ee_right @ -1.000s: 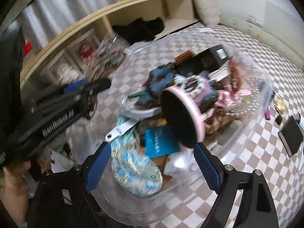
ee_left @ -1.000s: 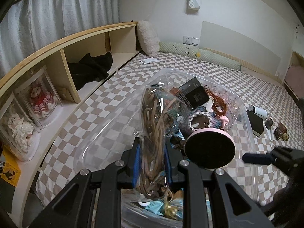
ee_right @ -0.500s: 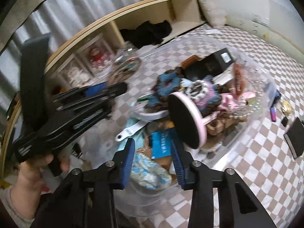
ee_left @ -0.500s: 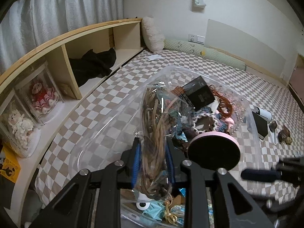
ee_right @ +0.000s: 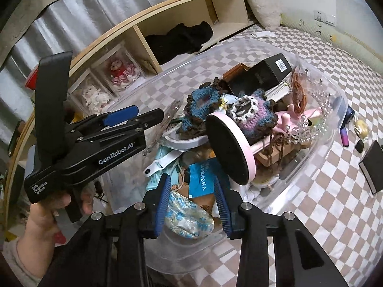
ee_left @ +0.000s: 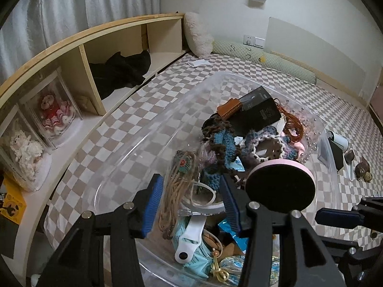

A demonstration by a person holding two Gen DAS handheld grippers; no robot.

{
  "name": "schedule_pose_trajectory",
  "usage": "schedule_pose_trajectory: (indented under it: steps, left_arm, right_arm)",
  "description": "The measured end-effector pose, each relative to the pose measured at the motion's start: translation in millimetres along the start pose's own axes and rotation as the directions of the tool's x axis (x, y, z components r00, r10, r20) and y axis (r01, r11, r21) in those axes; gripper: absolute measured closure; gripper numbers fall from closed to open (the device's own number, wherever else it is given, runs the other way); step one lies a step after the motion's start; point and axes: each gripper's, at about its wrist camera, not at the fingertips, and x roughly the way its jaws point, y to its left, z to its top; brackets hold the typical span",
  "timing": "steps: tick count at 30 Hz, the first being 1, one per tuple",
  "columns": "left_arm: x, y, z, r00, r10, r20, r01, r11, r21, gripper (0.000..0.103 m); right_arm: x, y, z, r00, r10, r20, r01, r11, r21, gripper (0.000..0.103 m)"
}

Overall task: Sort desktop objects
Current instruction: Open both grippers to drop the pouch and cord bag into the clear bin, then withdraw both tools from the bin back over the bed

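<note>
A clear plastic bin (ee_left: 134, 148) on the checked bed holds a heap of small things. Among them are crochet scrunchies (ee_left: 222, 141), a black box (ee_left: 258, 112) and a pink round mirror (ee_left: 280, 186) standing with its black back toward me. My left gripper (ee_left: 191, 205) hangs over the bin's near end, and its jaws are opening. A clear bag of tan cords (ee_left: 174, 191) lies loose between them. My right gripper (ee_right: 192, 205) hovers half closed over the bin's near corner (ee_right: 191, 258). A floral pouch (ee_right: 186, 217) lies below its pads, and neither pad visibly presses on it.
A wooden shelf (ee_left: 71, 55) runs along the left, holding boxed dolls (ee_left: 55, 114) and a black cloth (ee_left: 119, 71). A black case and a white cylinder (ee_left: 337, 141) lie on the bed right of the bin. A person's hand (ee_right: 43, 215) holds the left gripper (ee_right: 153, 119).
My left jaws have spread and the bag of cords has dropped from them into the bin. My right jaws went from wide apart to half closed.
</note>
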Motion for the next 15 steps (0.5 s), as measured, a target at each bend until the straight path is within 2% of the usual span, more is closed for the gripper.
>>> schedule_pose_trajectory:
  steps: [4, 5, 6, 7, 8, 10, 11, 13, 15]
  left_arm:
    - [-1.4, -5.5, -1.4, 1.0, 0.002, -0.003, -0.002, 1.0, 0.025, 0.054]
    - [-2.0, -7.4, -2.0, 1.0, 0.003, -0.006, -0.003, 0.999, 0.033, 0.05]
    - [-3.0, -9.1, -2.5, 1.0, 0.007, -0.005, -0.007, 0.999, 0.04, 0.046]
    - [-4.1, -10.5, -3.0, 1.0, 0.013, -0.003, -0.012, 0.999, 0.045, 0.033]
    - [-6.3, -12.1, -3.6, 1.0, 0.021, 0.005, -0.021, 0.998, 0.054, 0.025]
    - [-11.6, -14.4, -4.7, 0.999, 0.034, 0.024, -0.035, 0.997, 0.067, 0.018]
    - [-14.5, -15.1, -5.2, 0.999, 0.038, 0.033, -0.04, 0.997, 0.07, 0.012]
    - [-18.9, -14.7, -5.9, 0.999, 0.028, 0.041, -0.031, 0.998, 0.063, 0.002]
    - [-22.4, -14.1, -5.7, 0.999, 0.016, 0.043, -0.018, 0.998, 0.056, 0.001]
  right_arm:
    - [0.6, 1.7, -1.0, 1.0, -0.018, 0.002, 0.018, 1.0, -0.008, 0.065]
    - [0.7, 1.6, -1.2, 1.0, -0.023, 0.001, 0.023, 1.0, -0.007, 0.065]
    - [1.0, 1.1, -1.3, 0.999, -0.033, 0.002, 0.033, 0.999, -0.005, 0.065]
    - [1.5, -0.3, -1.1, 0.999, -0.043, 0.001, 0.043, 0.999, 0.0, 0.065]
    - [2.0, -1.9, -0.8, 0.999, -0.053, 0.001, 0.053, 0.999, 0.006, 0.065]
    - [2.4, -6.2, -0.6, 0.997, -0.083, 0.002, 0.083, 0.996, 0.018, 0.064]
    - [2.1, -9.0, -0.7, 0.994, -0.107, 0.005, 0.107, 0.994, 0.025, 0.062]
    - [0.3, -14.5, -1.4, 0.987, -0.161, 0.019, 0.161, 0.986, 0.036, 0.029]
    - [-5.4, -17.4, -1.6, 0.974, -0.22, 0.055, 0.219, 0.975, 0.028, 0.017]
